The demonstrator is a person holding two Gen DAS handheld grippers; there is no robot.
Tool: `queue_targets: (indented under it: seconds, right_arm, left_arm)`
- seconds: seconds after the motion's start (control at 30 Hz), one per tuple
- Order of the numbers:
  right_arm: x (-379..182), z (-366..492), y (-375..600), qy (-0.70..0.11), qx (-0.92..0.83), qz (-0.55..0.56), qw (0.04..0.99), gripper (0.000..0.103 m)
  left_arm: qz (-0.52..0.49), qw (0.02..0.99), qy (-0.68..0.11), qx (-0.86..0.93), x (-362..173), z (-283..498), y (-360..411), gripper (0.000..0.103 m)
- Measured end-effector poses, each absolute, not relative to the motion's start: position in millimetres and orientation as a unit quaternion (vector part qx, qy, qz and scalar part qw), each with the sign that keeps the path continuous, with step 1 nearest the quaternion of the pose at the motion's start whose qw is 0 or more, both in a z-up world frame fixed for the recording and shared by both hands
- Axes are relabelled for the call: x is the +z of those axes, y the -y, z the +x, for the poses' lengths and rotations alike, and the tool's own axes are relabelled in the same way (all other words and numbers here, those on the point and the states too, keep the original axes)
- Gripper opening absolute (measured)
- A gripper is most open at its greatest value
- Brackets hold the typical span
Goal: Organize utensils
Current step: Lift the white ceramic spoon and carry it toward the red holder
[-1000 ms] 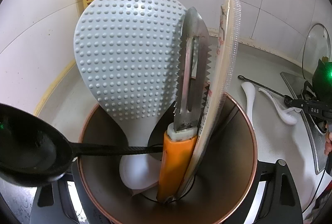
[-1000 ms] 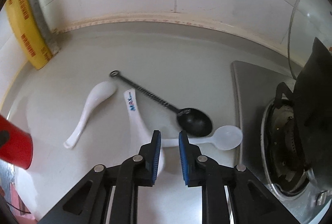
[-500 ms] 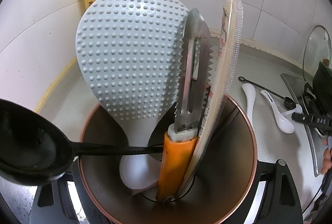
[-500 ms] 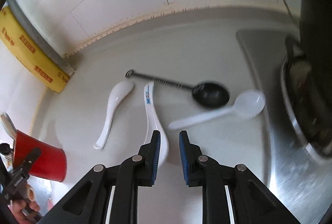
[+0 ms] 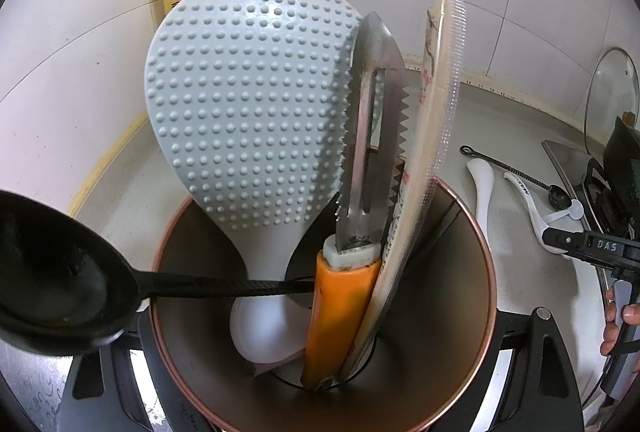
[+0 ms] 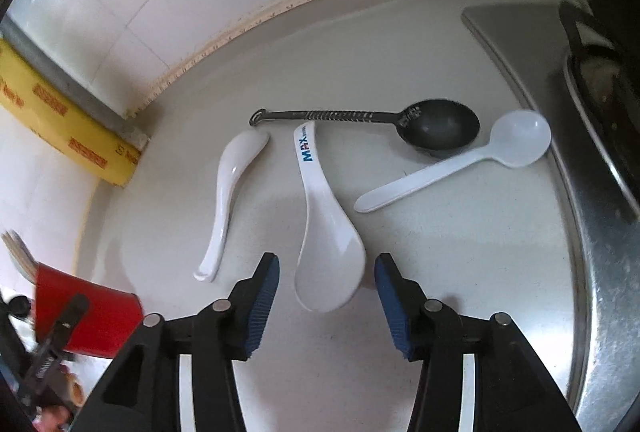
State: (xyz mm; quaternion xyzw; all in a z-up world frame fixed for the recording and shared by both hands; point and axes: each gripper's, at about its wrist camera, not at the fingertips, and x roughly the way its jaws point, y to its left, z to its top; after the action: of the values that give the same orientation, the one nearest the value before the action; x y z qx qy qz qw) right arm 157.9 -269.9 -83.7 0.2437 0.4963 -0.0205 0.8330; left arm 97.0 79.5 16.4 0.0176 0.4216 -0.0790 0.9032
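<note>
While the left gripper (image 5: 320, 384) clamps the red cup (image 5: 472, 264), steadying it to receive more utensils, the right gripper (image 6: 326, 292), its jaws just opened and touching nothing, straddles the MAX spoon (image 6: 328, 248) on the counter (image 6: 440, 272).

Four spoons on tabletop (image 6: 400, 31): curved spoon (image 6: 230, 191) left, MAX spoon (image 6: 324, 232) middle, round-bowl spoon (image 6: 460, 163) right, twisted-handle spoon (image 6: 400, 121) behind. Stove (image 6: 560, 135) far right. Cup (image 5: 460, 332) holds paddle (image 5: 248, 119), peeler (image 5: 360, 211).
</note>
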Motion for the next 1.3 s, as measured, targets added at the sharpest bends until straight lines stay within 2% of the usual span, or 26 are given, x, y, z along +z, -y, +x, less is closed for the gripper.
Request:
queue_targets:
  seconds: [0.17, 0.37, 0.9, 0.97, 1.07, 1.2, 1.3]
  right_arm:
    - [-80, 162, 255, -0.514, -0.046, 0.152, 0.843, 0.054]
    - [-81, 155, 264, -0.517, -0.073, 0.116, 0.845, 0.054]
    - [-79, 140, 316, -0.475, -0.074, 0.261, 0.837, 0.053]
    - [-80, 139, 318, -0.466, -0.081, 0.273, 0.838, 0.050]
    - [-82, 139, 323, -0.455, -0.092, 0.302, 0.833, 0.038]
    - [-85, 142, 326, -0.452, -0.114, 0.311, 0.828, 0.013]
    - [-87, 141, 328, -0.451, -0.118, 0.313, 0.828, 0.008]
  left_arm:
    - [0.018, 0.903, -0.422, -0.080, 16, 96, -79, 0.091]
    - [0.018, 0.903, -0.422, -0.080, 16, 96, -80, 0.091]
    - [0.018, 0.903, -0.422, -0.081, 14, 91, -78, 0.091]
    - [0.018, 0.902, -0.423, -0.082, 14, 90, -78, 0.091]
    - [0.018, 0.902, -0.423, -0.082, 14, 89, -78, 0.091]
    - [0.018, 0.902, -0.423, -0.082, 15, 90, -78, 0.091]
    - [0.018, 0.902, -0.423, -0.082, 15, 90, -78, 0.091]
